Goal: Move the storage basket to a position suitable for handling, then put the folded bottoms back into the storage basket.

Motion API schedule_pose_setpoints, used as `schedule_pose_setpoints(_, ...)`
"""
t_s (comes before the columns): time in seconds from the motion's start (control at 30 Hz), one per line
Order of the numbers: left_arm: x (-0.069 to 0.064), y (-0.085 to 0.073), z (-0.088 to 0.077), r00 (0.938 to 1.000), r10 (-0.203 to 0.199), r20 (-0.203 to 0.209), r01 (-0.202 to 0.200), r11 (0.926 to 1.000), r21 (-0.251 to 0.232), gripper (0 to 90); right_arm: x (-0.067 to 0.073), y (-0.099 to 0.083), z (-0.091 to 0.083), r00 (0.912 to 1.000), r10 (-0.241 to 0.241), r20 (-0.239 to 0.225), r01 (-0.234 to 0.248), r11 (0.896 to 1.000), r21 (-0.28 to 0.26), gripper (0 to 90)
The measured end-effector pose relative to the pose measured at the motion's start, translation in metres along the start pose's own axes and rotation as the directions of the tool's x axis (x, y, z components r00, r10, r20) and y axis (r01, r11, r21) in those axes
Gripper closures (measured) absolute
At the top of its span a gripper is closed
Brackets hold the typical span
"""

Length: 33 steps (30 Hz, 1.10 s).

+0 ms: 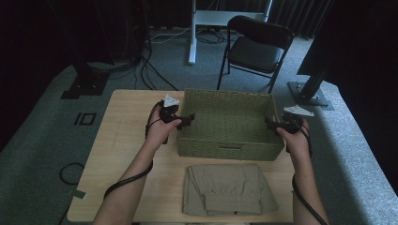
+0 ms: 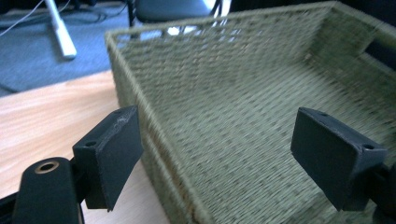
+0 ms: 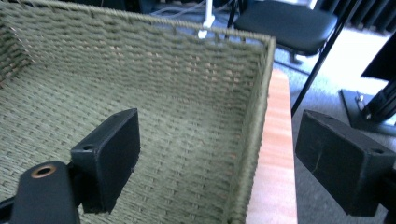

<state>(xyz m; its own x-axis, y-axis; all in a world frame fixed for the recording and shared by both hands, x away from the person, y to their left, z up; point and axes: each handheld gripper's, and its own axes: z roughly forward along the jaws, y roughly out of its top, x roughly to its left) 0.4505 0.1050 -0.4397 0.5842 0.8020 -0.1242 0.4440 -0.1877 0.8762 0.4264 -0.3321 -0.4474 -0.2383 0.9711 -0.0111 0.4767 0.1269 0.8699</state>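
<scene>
High view, green wicker basket [image 1: 230,123] mid-table, left gripper [image 1: 187,117] and right gripper [image 1: 270,123] spread, straddling its side rims, folded khaki cloth [image 1: 225,188] near edge.

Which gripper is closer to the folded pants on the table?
Right, though only slightly. The right gripper straddles the basket's right wall, open. The left gripper straddles its left wall, open, a bit farther back from the folded pants.

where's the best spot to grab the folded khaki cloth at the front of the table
Probably the ribbed band of the folded khaki cloth, coming from above at the near edge: it lies flat on the wooden table, and that thick doubled edge gives the jaws something to pinch.
</scene>
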Motion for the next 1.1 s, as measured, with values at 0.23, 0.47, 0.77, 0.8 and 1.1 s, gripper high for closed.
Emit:
schedule_pose_setpoints(0.23,-0.003,0.0,-0.02,0.9981,0.053,0.032,-0.053,0.9986,0.0,17.4,0.011,0.007,-0.014,0.9997,-0.002,-0.026,0.0,0.998,-0.062,13.4)
schedule_pose_setpoints(0.47,-0.004,-0.004,-0.04,0.9966,0.056,0.061,-0.055,0.9984,-0.012,17.4,0.025,0.009,-0.032,0.9971,-0.041,-0.065,0.035,0.996,-0.079,13.3)
schedule_pose_setpoints(0.77,-0.01,-0.013,-0.055,0.9881,0.087,0.127,-0.085,0.9962,-0.015,17.4,0.045,0.003,-0.049,0.9885,-0.065,-0.136,0.056,0.996,-0.071,13.3)
schedule_pose_setpoints(0.8,-0.012,-0.014,-0.056,0.9876,0.086,0.132,-0.084,0.9963,-0.018,17.4,0.047,0.002,-0.05,0.9876,-0.069,-0.141,0.059,0.996,-0.073,13.3)
schedule_pose_setpoints(1.1,-0.035,-0.025,-0.068,0.9714,0.136,0.194,-0.131,0.9905,-0.041,17.4,0.064,-0.005,-0.068,0.9727,-0.096,-0.211,0.074,0.991,-0.111,13.3)
